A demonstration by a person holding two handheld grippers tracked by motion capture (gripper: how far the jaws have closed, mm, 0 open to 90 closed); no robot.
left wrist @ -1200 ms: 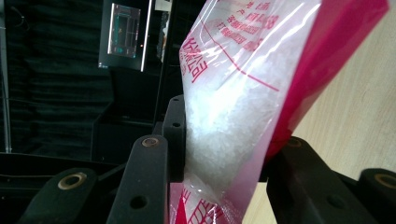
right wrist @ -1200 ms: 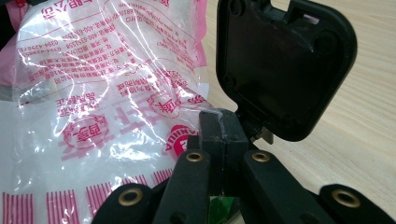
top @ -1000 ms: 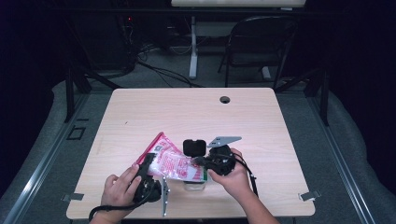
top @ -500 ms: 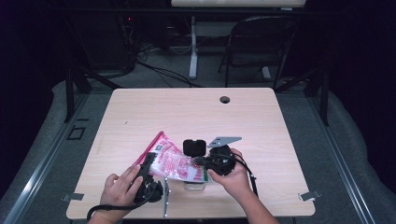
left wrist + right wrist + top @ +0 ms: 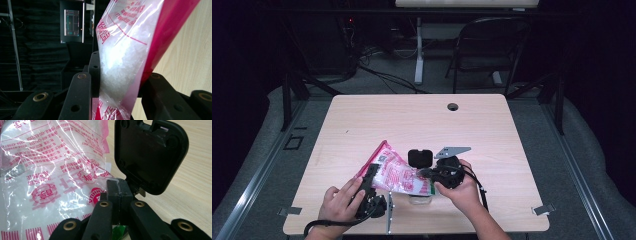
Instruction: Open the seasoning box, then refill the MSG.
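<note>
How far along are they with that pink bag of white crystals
Done: the container's black lid stands open. In hand: both grippers, left and right, pinch the bag, tilted above the clear container. Left: whether any crystals have gone in can't be told.

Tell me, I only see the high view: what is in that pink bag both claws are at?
Observer: The left gripper view shows white crystals, like sugar or salt, inside the bag.
Operator: Is the left claw squeezing it?
Observer: Yes, the left claw has its jaws pressed on the bag from both sides.
Operator: And the right claw?
Observer: The right claw is shut, pinching a clear edge of the bag beside a black lid.
</note>
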